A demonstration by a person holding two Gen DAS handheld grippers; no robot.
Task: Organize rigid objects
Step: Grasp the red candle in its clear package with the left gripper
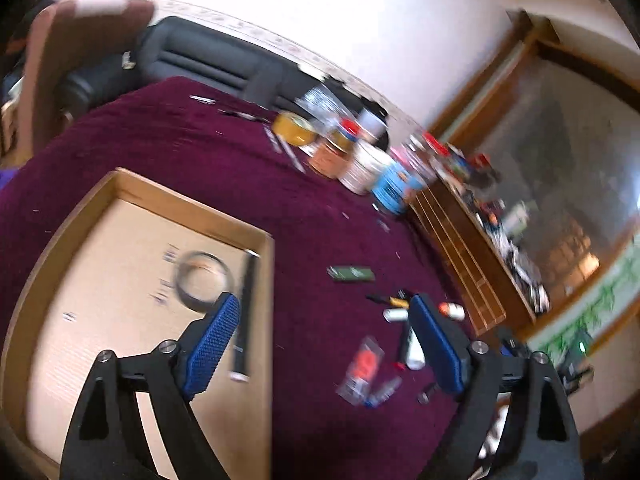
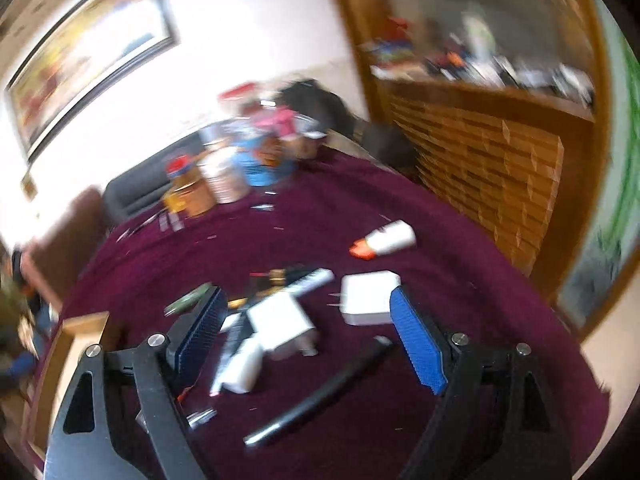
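Note:
A shallow cardboard box point(image 1: 264, 300) lies on the maroon cloth; inside it are a dark ring point(image 1: 202, 278) and a black stick point(image 1: 245, 312). My left gripper point(image 1: 324, 312) hangs open above the box's right wall, nothing between its blue pads. Right of the box lie a green flat piece point(image 1: 351, 273), a clear packet with red point(image 1: 362, 366) and small white pieces. In the right wrist view my right gripper point(image 2: 308, 308) is open over two white adapters point(image 2: 370, 296) point(image 2: 286, 326), a black pen point(image 2: 320, 394) and a white tube with an orange cap point(image 2: 384, 242).
Jars, tins and bottles point(image 1: 352, 152) crowd the far edge of the table. A wooden slatted cabinet point(image 2: 492, 168) with clutter on top stands to the right, a dark sofa point(image 1: 208, 60) behind. The box's corner point(image 2: 80, 324) shows at left in the right wrist view.

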